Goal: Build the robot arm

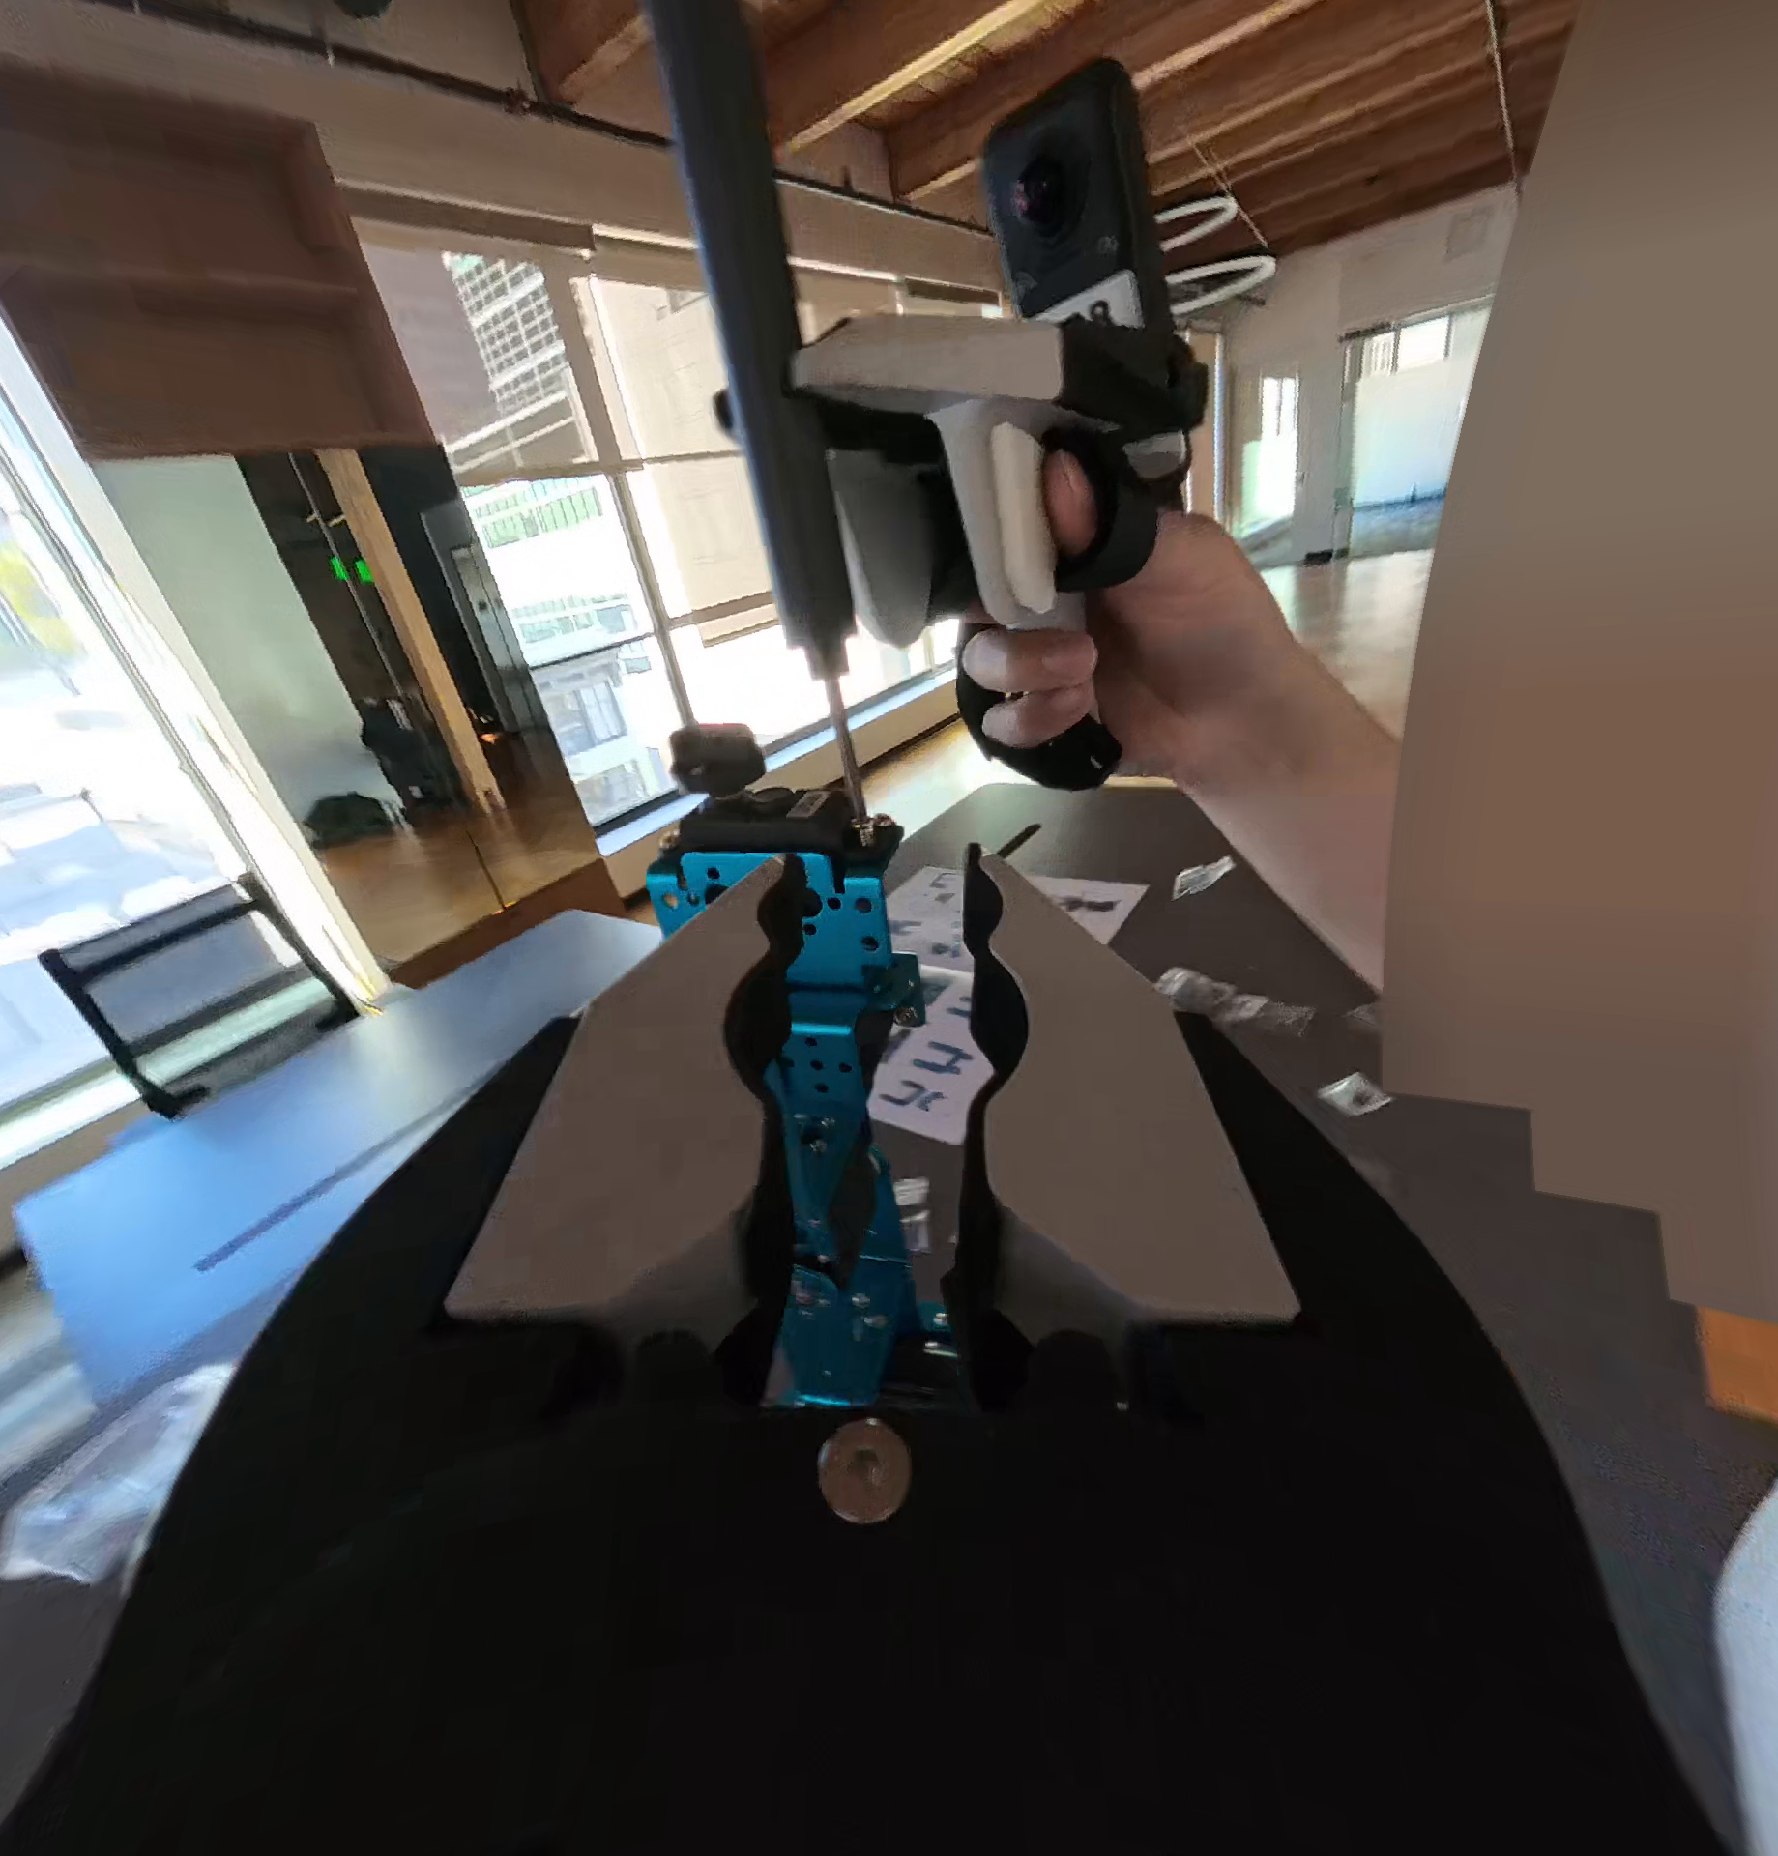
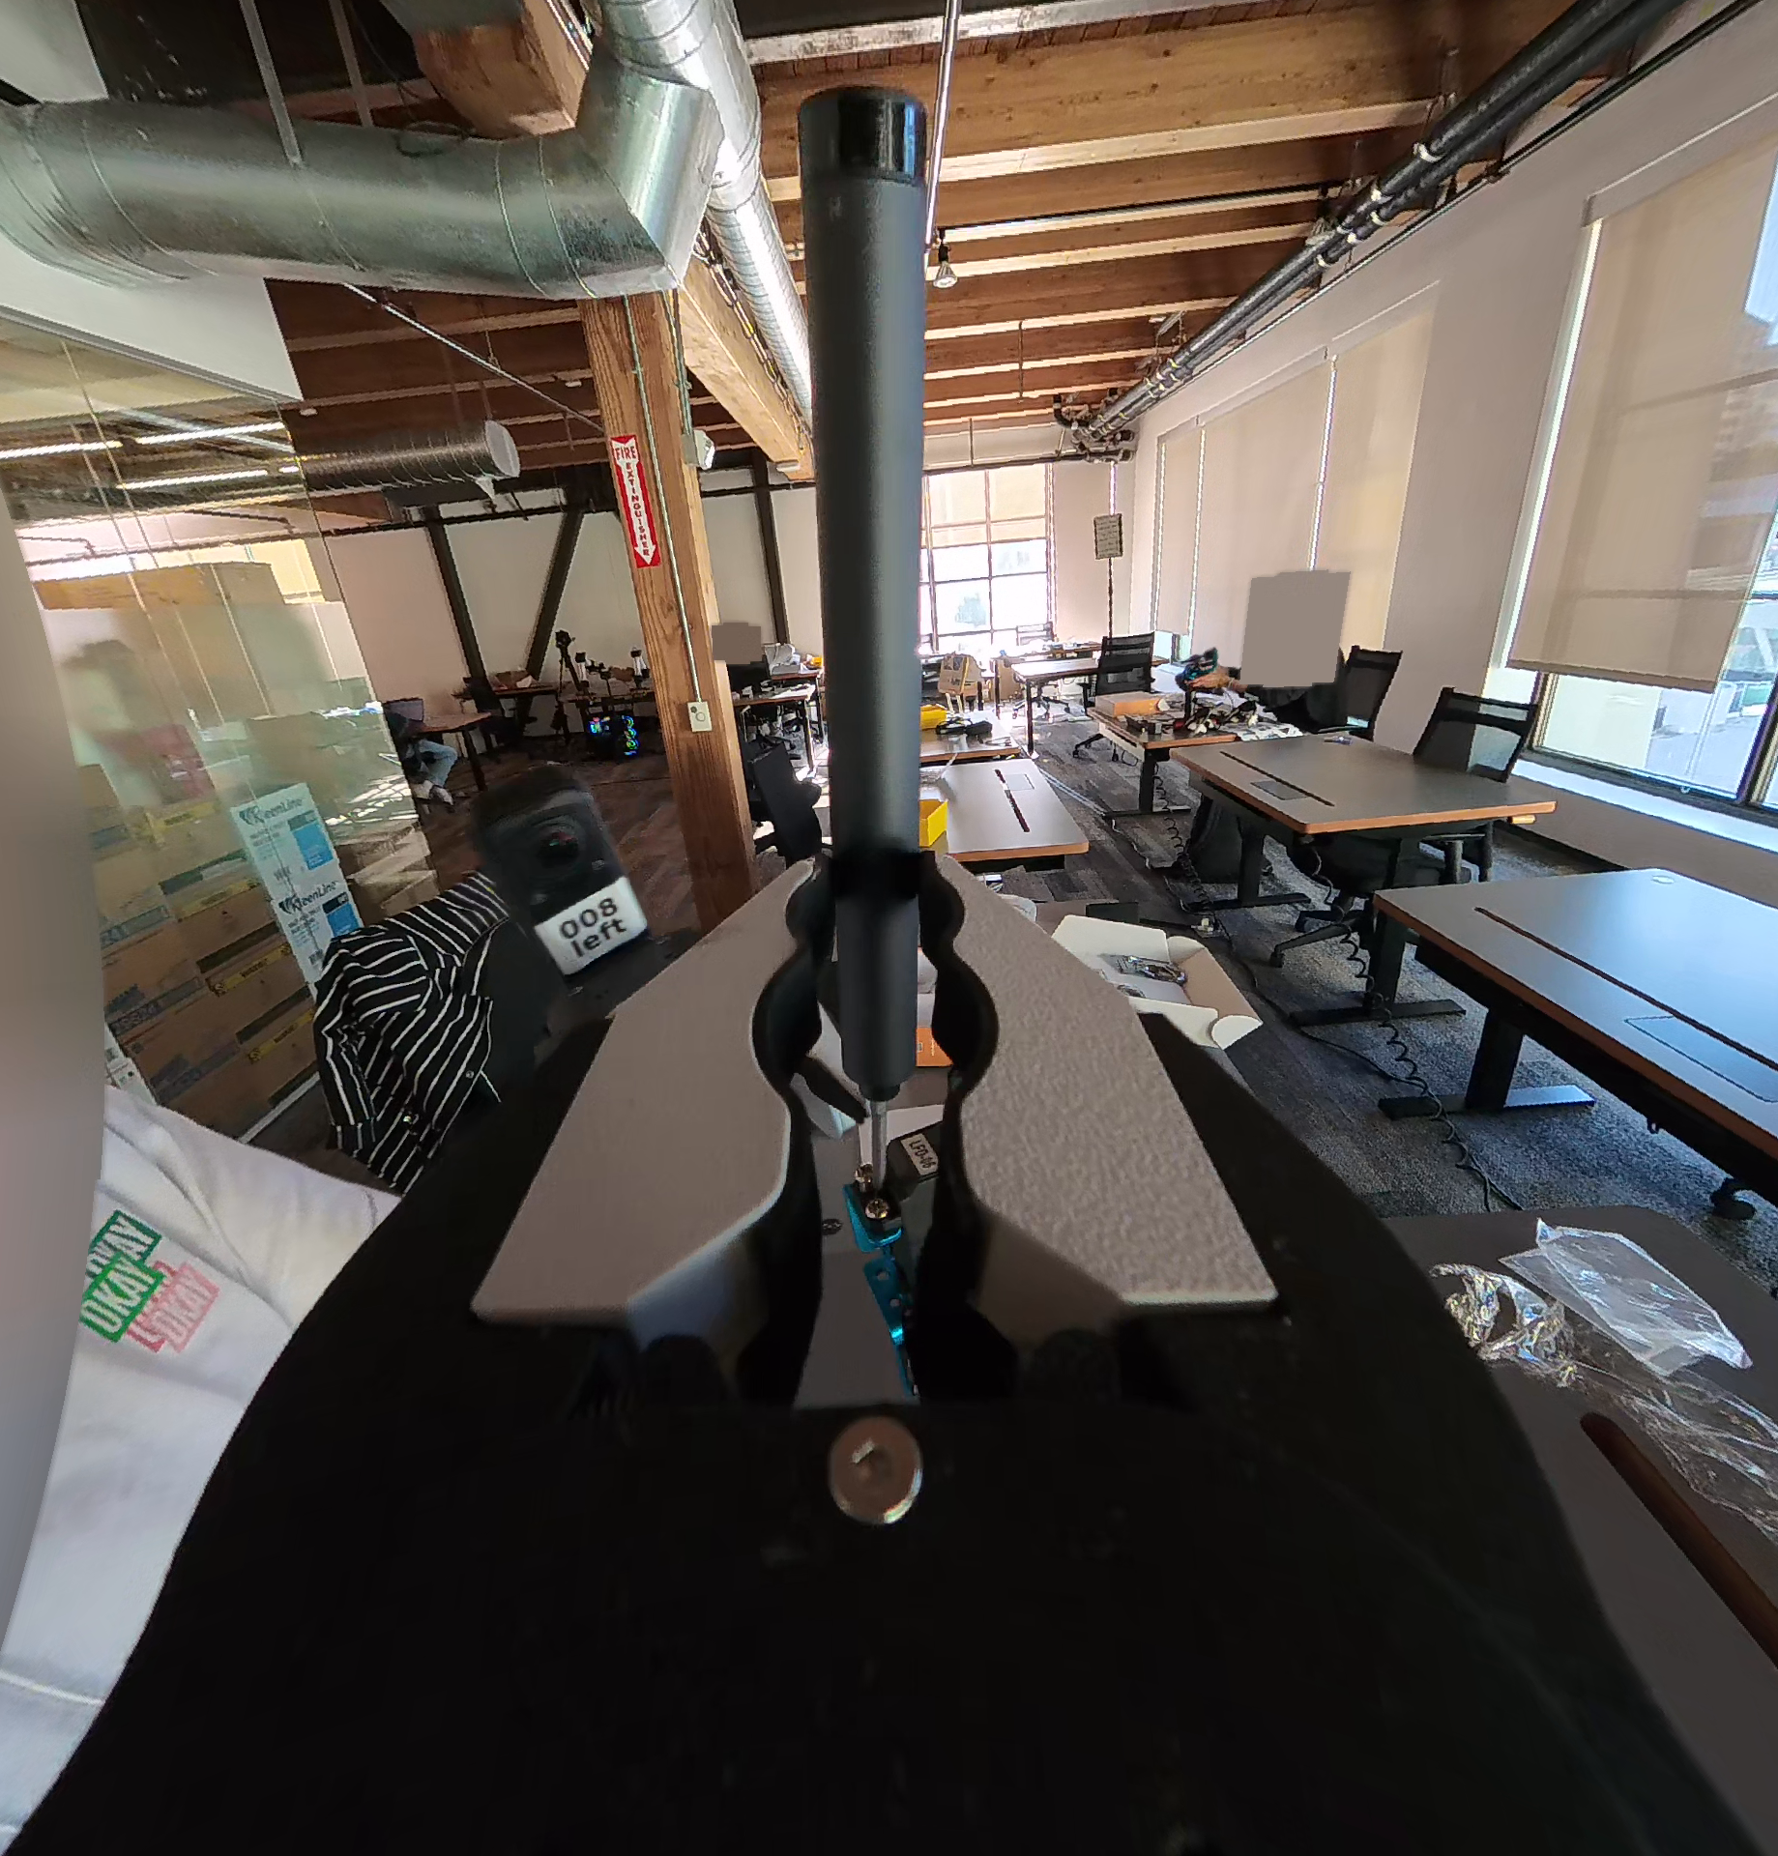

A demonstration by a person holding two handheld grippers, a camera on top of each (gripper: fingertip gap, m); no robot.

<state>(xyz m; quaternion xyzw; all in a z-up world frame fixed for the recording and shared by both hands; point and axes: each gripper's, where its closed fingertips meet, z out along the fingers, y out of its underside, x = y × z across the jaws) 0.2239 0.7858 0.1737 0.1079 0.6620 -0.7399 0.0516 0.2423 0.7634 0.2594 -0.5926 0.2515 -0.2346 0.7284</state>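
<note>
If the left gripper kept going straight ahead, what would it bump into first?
Probably nothing new: the left gripper already has the blue metal assembly between its fingers. Just past them is the screwdriver; depth is hard to judge.

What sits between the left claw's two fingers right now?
The blue metal bracket assembly stands between the left claw fingers, shown in the left wrist view.

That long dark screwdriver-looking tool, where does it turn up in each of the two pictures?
Left wrist view: the dark screwdriver slants down from the top centre, clamped in the far right gripper.
Right wrist view: it stands upright in the middle, gripped between that gripper's own fingers.
Shared landmark: the small screw under its tip, atop the blue metal assembly.
</note>
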